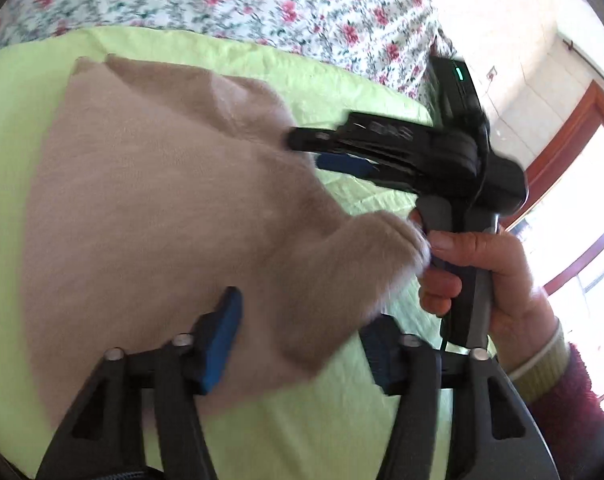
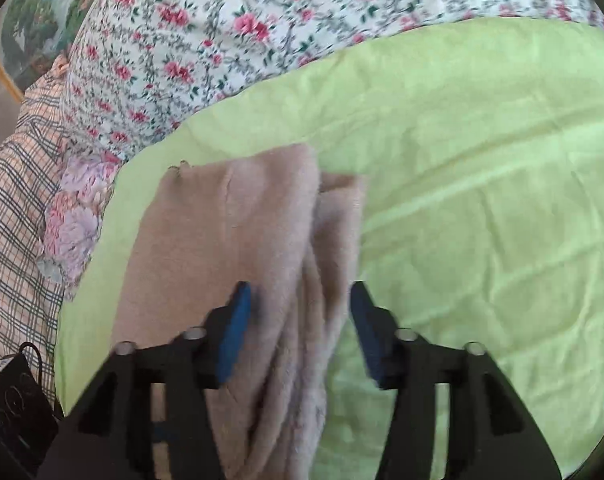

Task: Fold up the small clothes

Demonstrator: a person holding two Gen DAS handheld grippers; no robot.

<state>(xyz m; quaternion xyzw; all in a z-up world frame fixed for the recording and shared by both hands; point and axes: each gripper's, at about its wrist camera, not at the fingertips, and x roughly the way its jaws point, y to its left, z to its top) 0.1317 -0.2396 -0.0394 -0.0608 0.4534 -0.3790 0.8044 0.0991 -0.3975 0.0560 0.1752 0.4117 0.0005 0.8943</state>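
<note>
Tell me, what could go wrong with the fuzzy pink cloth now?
1. Both tongs, left tongs and right tongs, are open with the fuzzy cloth loose between them, so its folded flap might flop open.
2. The right hand is close to the cloth's corner and could drag it.
3. The green sheet is wrinkled, so the fold may sit crooked.

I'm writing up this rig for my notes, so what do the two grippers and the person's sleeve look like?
Both the left gripper and the right gripper are black frames with silver bolts and blue-padded fingers. Seen from the left wrist camera, the right one has a grey handle, a small teal light and a thin dark cable. The sleeve is fuzzy dark red over a pale ribbed cuff.
</note>
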